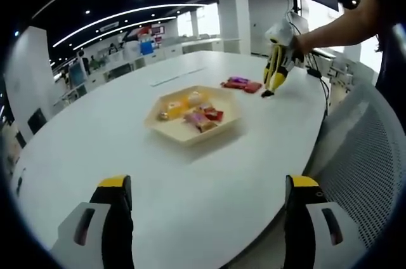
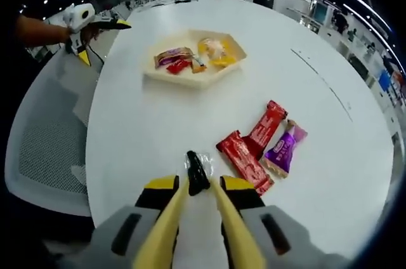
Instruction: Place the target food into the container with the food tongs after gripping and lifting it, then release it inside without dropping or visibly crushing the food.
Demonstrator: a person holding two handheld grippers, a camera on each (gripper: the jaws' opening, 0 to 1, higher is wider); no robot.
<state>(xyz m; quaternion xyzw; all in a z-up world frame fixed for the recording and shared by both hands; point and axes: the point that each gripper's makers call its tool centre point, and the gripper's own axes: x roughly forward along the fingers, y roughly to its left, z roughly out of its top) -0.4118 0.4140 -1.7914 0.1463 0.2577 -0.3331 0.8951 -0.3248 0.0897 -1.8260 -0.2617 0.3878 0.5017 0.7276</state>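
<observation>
Here the right gripper (image 2: pixel 198 188) clamps tongs (image 2: pixel 197 171) near red snack packets (image 2: pixel 244 160)

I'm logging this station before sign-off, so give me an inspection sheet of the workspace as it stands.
Surface: white oval table, bare apart from the items below.
Job's things: tray holding several wrapped snacks; two red bars and a purple packet lie beside each other on the table, outside the tray.
Clutter: nothing seen.
Grippers: right gripper holds yellow tongs, tips closed on a small dark clear-wrapped piece on the table; left gripper open, empty, near the table edge.
Cables: black ones on the table behind the right gripper.
Surroundings: mesh chair, open office, ceiling lights.
</observation>
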